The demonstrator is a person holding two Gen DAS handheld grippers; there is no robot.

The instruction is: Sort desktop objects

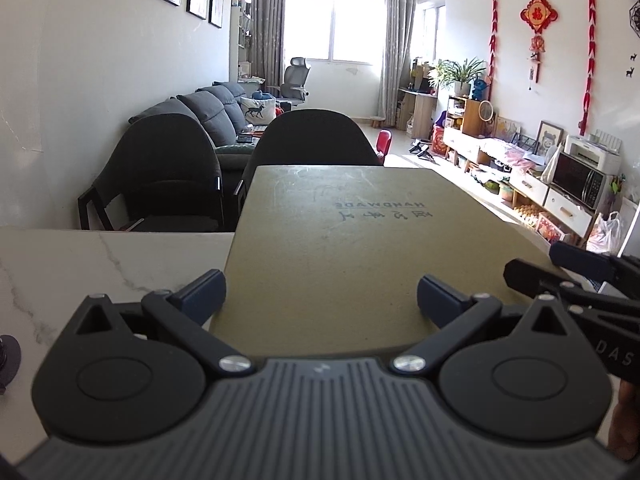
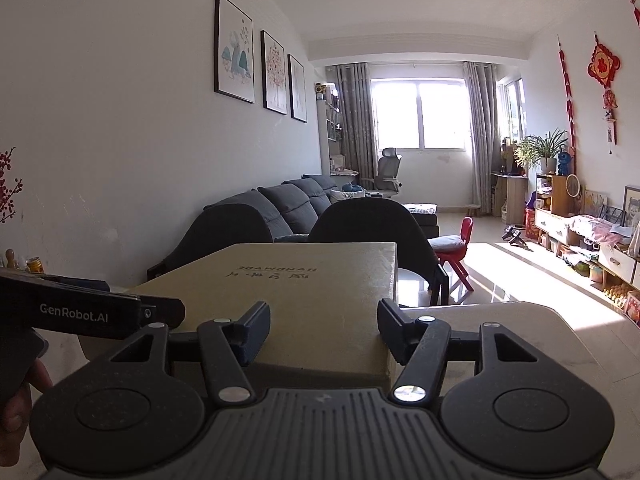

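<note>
Nearest the lens in the left wrist view is the ribbed black body of my left gripper [image 1: 321, 296], filling the bottom of the frame, its two blue-padded fingers [image 1: 204, 294] spread wide. Between them lies the near edge of a flat olive-tan box [image 1: 340, 248], lid closed, with the word HANDMADE printed on it upside down from where I stand. What it holds I cannot tell. Whether the pads touch the box sides I cannot say either; the left one sits just beside the box's near corner.

That box rests on a white marble table [image 1: 100, 264], which shows at the lower left of the frame. At the right edge of the frame my right gripper [image 1: 568, 272] reaches in from the side, near the box's right edge.

From the right wrist view, my right gripper [image 2: 324, 328] is likewise spread wide, fingers [image 2: 396, 328] on either side of the box's [image 2: 304, 300] near right corner, the right one just off its side wall. My left gripper [image 2: 160, 312], marked GenRobot.AI, enters from the left of the frame, and part of my hand [image 2: 20, 404] shows at the lower left.

Beyond the table, two dark chairs [image 1: 320, 140] stand at the centre of the frame, with a grey sofa [image 1: 212, 112] behind.
</note>
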